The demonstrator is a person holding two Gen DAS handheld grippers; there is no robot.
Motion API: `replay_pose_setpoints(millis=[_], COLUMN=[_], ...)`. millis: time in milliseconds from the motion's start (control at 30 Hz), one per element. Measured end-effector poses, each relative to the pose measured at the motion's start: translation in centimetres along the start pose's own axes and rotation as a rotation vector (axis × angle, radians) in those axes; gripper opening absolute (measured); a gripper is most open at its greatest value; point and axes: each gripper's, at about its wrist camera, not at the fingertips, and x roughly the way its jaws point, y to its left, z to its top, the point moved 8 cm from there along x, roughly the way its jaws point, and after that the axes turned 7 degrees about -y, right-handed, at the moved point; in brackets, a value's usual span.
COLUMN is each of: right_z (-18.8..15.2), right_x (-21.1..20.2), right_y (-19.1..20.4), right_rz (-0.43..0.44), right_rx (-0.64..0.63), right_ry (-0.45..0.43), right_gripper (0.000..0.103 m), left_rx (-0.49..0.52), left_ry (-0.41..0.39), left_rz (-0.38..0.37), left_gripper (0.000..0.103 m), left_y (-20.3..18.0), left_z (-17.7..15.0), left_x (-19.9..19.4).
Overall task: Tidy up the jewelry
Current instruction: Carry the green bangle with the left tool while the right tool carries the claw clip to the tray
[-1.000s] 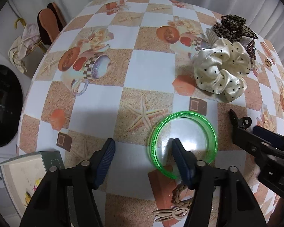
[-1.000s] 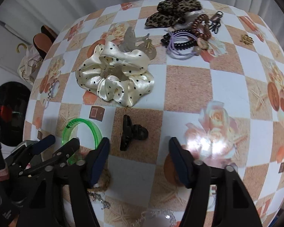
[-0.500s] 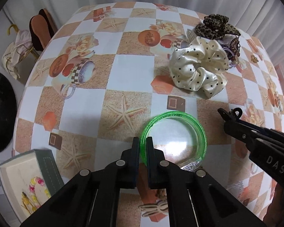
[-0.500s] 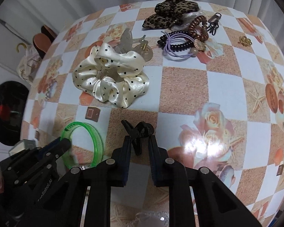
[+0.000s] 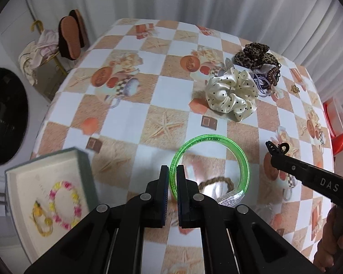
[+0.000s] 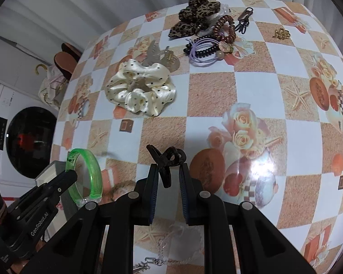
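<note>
My left gripper (image 5: 172, 173) is shut on the rim of a clear green bangle (image 5: 226, 143) and holds it lifted above the table; the bangle also shows in the right wrist view (image 6: 89, 169). My right gripper (image 6: 168, 171) is shut on a small black claw clip (image 6: 165, 159), raised off the table; the clip also shows in the left wrist view (image 5: 277, 148). A grey jewelry box (image 5: 22, 175) with a cream lining lies at the lower left and holds a pink and yellow bead bracelet (image 5: 64, 203).
A cream polka-dot scrunchie (image 6: 139, 91), a leopard bow (image 6: 194, 16), coil hair ties (image 6: 208, 48), a clear claw clip (image 6: 157, 52) and a gold charm (image 6: 281, 33) lie at the far side. A braided ring (image 5: 217, 182) and a chain (image 6: 153, 260) lie near me.
Both grippers went from open to shut, the left on the green bangle, the right on the black clip. Both items have since been lifted off the table, and the box has come into view.
</note>
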Motion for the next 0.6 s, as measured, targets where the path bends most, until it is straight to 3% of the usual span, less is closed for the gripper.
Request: replay_pose_setpoints(millis=[267, 600], right_z=[-1.5, -4.4], right_x=[-0.9, -1.1], right_y=[3.2, 11.9], right_rz=[0.049, 0.126], right_rx=[-0.04, -0.139], right_ry=[0.012, 0.015], right_gripper=[0.02, 0.02], left_rx=[-0.084, -0.17], left_ry=[-0.005, 0.007], left_rz=[0.024, 0.113], left_gripper=[0.011, 0.011], left_y=[3.8, 12.8], left_z=[-3.4, -8.8], left_x=[-3.6, -6.7])
